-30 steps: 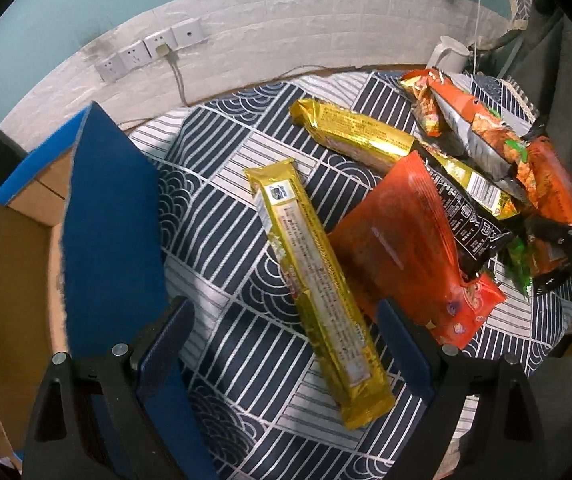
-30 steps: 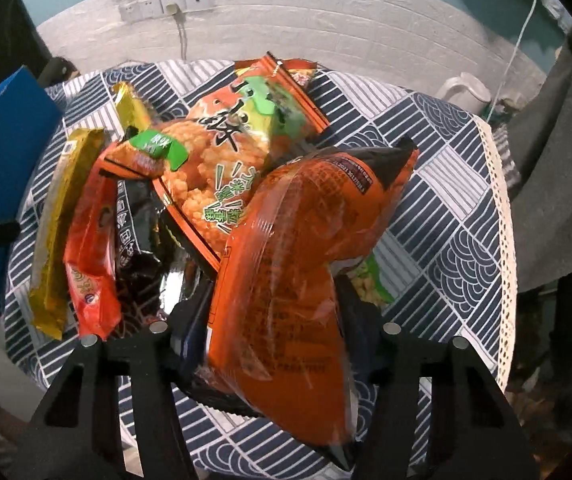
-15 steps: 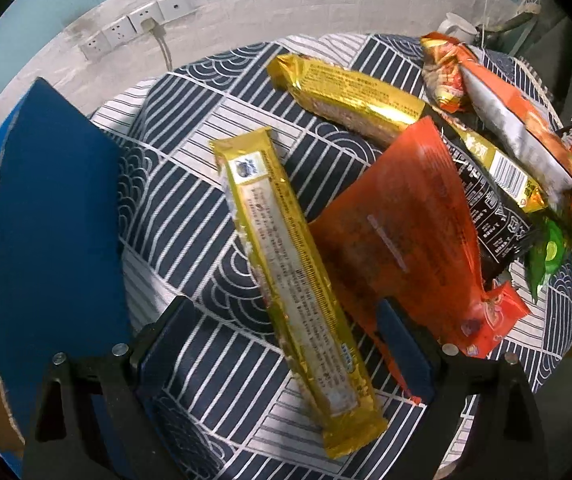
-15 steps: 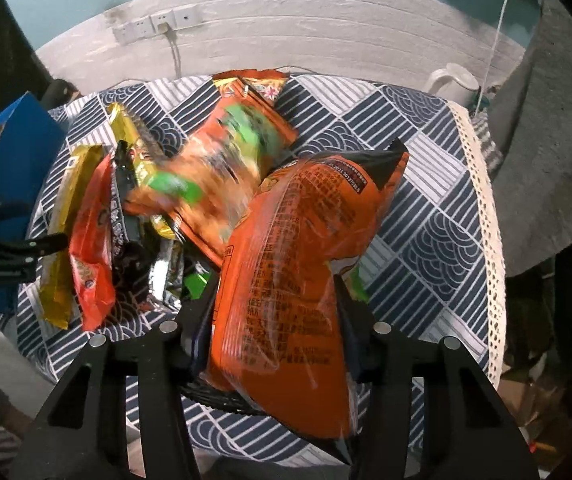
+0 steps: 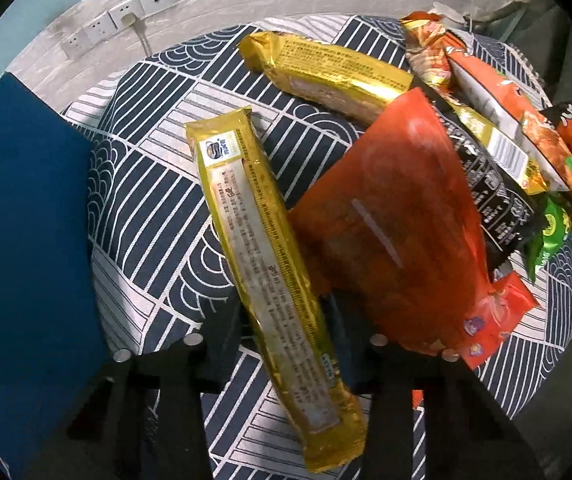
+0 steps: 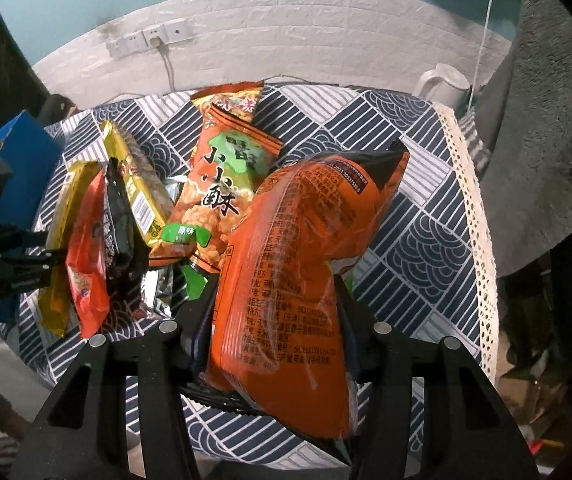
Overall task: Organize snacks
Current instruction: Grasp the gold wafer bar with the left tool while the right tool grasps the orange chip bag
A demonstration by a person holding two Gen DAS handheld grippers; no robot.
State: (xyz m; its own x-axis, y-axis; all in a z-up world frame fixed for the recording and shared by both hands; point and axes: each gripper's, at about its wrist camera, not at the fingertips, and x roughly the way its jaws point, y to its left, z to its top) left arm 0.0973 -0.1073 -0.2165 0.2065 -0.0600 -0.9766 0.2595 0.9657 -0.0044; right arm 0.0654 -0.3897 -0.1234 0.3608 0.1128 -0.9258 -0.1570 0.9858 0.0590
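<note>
Left wrist view: under everything lies my bench [image 5: 158,184], covered in a navy-and-white patterned cloth. A tall blue cardboard box [image 5: 26,240] stands at its left edge, just beside my left hand-held gripper [image 5: 286,320]. That gripper's jaws are closing on either side of the long gold foil biscuit packet [image 5: 262,248], which lies flat on the cloth; whether the pads already press it I cannot tell. Against its right side leans a flat red-orange snack bag [image 5: 402,236], crowding the right finger. Behind that a second gold foil packet [image 5: 326,72] and a black packet [image 5: 490,188] sit in the pile.

From the right wrist, my right hand-held gripper [image 6: 272,320] is clamped at a narrow width on a puffy orange crisp bag [image 6: 298,272], lifted clear of the cloth. Beyond it lies an orange-and-green rice-cracker bag [image 6: 222,184].
</note>
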